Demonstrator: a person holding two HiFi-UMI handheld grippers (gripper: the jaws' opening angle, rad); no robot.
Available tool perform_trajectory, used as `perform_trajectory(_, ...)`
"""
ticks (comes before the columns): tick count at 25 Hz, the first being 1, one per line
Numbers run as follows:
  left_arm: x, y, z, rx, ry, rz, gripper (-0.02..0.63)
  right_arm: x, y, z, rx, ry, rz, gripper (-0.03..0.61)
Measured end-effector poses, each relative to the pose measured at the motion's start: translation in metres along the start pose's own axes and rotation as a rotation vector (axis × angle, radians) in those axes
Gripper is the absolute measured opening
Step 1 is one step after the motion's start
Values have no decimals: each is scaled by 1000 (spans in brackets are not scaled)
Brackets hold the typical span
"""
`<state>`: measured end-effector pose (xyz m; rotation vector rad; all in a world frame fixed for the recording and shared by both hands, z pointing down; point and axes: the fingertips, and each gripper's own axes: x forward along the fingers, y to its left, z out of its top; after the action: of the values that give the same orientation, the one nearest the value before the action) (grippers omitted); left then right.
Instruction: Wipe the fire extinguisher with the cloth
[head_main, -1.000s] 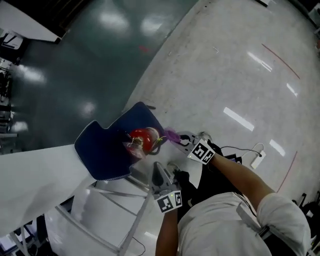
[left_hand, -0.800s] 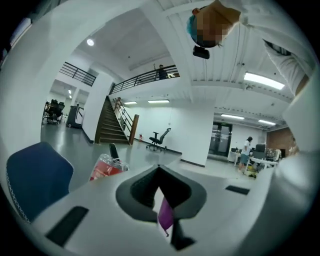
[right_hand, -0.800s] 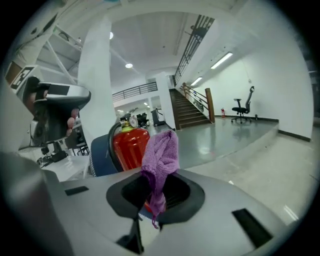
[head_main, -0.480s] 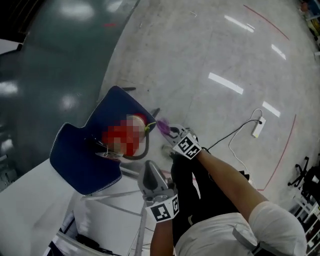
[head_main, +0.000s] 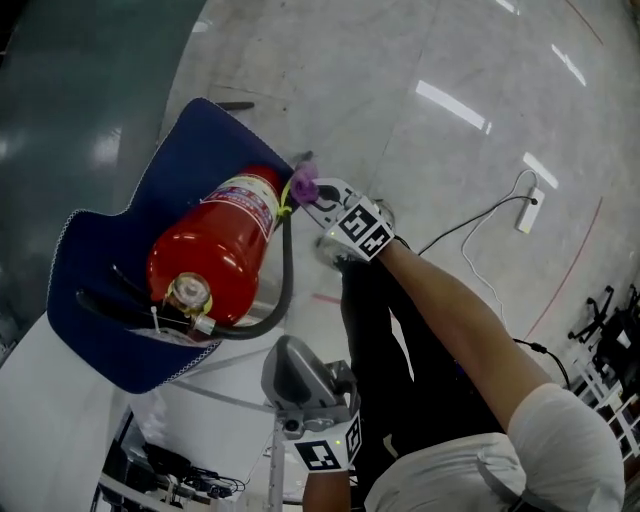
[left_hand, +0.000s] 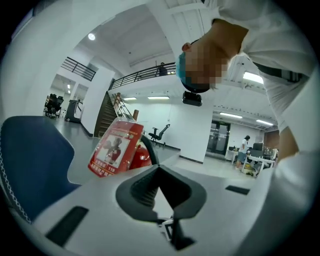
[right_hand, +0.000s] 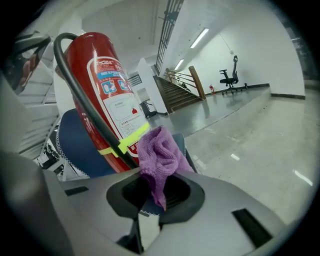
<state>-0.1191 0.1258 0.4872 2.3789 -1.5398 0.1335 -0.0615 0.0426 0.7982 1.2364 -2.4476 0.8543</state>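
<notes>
A red fire extinguisher (head_main: 222, 248) lies on a blue chair seat (head_main: 100, 330), valve end toward me, its black hose (head_main: 286, 285) looping along the side. My right gripper (head_main: 318, 192) is shut on a purple cloth (head_main: 303, 183), which is pressed by the cylinder's far end next to a yellow-green strap (right_hand: 127, 140). In the right gripper view the cloth (right_hand: 159, 152) bunches out of the jaws against the extinguisher (right_hand: 107, 100). My left gripper (head_main: 285, 362) hangs below the chair's edge, shut with nothing in it; in its own view (left_hand: 159, 172) the extinguisher's tag (left_hand: 116, 147) shows ahead.
The chair's white metal frame (head_main: 240, 400) runs under the seat. A white power strip (head_main: 527, 212) with its cable lies on the pale floor to the right. My dark trouser legs (head_main: 385, 350) stand beside the chair.
The head view has swung down and closer over the chair, so the extinguisher looks larger. The right gripper with the cloth stays at the cylinder's far end. The left gripper stays low, shut.
</notes>
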Motion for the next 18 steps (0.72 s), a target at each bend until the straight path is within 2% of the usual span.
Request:
perform_trajectory(6, -3, 8, -16, -41, 18, 42, 5, 4, 18, -7, -22, 39, 116, 51)
perform_trajectory(14, -8, 7, -7, -64, 1, 43, 5, -13, 31, 4, -60, 34, 153, 51)
perform_trajectory(18, -11, 6, -3, -72, -9, 54, 5, -23, 39, 7, -40, 30, 169, 51)
